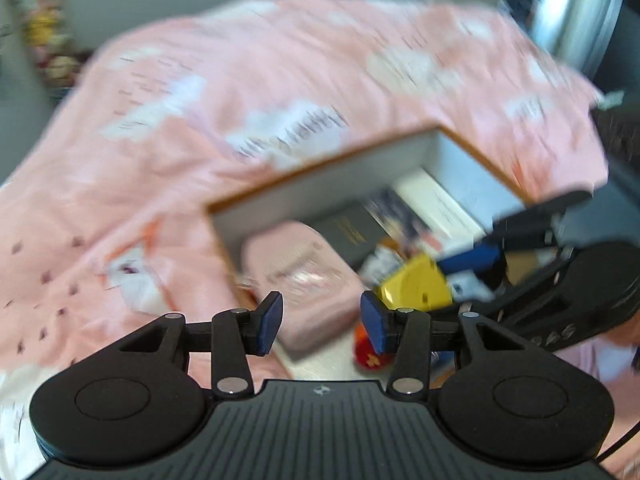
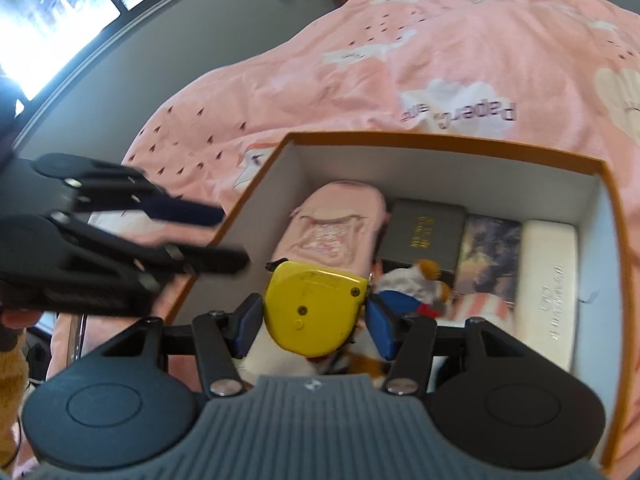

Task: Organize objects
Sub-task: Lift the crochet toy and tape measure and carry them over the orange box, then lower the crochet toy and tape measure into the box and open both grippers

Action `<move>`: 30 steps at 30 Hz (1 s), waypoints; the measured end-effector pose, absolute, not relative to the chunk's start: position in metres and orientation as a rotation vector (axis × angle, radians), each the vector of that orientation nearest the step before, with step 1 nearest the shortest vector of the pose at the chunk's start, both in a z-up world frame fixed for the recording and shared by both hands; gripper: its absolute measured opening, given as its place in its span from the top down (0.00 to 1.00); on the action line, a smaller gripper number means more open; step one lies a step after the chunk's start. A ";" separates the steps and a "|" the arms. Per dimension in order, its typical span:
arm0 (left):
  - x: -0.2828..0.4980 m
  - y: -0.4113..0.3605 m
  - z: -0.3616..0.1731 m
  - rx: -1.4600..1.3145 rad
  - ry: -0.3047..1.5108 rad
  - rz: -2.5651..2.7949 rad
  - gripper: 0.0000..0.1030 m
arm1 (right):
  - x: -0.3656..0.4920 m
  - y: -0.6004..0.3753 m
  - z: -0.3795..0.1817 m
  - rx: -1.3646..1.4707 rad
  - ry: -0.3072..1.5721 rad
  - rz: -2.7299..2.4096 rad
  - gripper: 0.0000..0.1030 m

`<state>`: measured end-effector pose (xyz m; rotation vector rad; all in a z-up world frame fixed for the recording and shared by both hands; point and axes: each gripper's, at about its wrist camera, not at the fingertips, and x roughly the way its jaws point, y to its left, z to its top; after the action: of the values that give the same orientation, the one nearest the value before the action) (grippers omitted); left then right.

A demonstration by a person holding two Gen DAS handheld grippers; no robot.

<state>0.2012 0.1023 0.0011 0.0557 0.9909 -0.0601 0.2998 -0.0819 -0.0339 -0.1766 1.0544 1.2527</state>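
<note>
Right gripper point(image 2: 316, 320) clamps a yellow tape measure point(image 2: 314, 306) between its blue pads, low over the orange-rimmed box point(image 2: 440, 142). Left gripper point(image 1: 322, 320) hangs with jaws apart and empty at the box's edge. Farther in lie a pink pouch point(image 2: 340, 228), a dark case point(image 2: 424, 232) and a white case point(image 2: 548, 280), on the pink bedspread point(image 2: 400, 60).

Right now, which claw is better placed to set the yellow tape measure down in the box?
Right. The right claw already grips the yellow tape measure above the box interior. The left claw is open and empty, near the box's edge.
</note>
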 end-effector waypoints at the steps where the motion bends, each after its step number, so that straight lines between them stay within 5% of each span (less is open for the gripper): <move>1: 0.196 0.107 0.002 0.033 0.960 -0.020 0.48 | 0.297 -0.076 -0.034 -0.192 1.055 1.263 0.44; 17: 0.121 0.161 -0.037 -0.425 0.820 0.366 0.51 | 0.280 -0.007 -0.075 -0.315 1.276 1.258 0.44; 30: 0.110 0.152 -0.037 -0.453 0.783 0.370 0.51 | 0.281 -0.006 -0.075 -0.286 1.306 1.180 0.40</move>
<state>0.1102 0.1523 -0.0370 -0.4529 0.7828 0.3700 0.2813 -0.0063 -0.0747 -0.2857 1.3058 1.1803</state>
